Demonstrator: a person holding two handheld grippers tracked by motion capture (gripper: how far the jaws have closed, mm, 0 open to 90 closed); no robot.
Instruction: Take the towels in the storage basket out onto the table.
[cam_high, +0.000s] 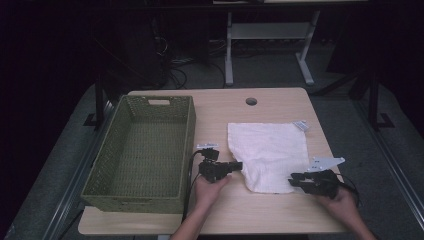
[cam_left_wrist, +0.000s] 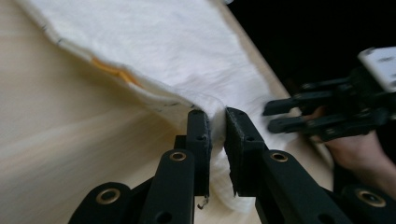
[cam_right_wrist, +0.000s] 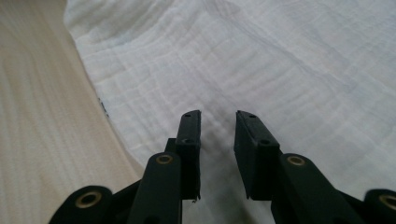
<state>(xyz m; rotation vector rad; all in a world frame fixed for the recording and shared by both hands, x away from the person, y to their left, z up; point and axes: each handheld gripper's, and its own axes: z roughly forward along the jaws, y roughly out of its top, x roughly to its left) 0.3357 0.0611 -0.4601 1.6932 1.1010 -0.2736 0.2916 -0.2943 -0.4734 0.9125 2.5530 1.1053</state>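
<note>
White cloth (cam_high: 268, 152) on wooden table (cam_high: 280, 102). Left gripper (cam_left_wrist: 217, 120) pinching cloth edge; right gripper (cam_right_wrist: 217, 122) parted over cloth, gripping nothing.

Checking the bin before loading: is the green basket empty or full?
Empty: in the high view the green basket shows only its bare woven floor, with nothing inside.

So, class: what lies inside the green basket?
The basket holds nothing on its woven floor; its near wall hides a strip at the front.
</note>
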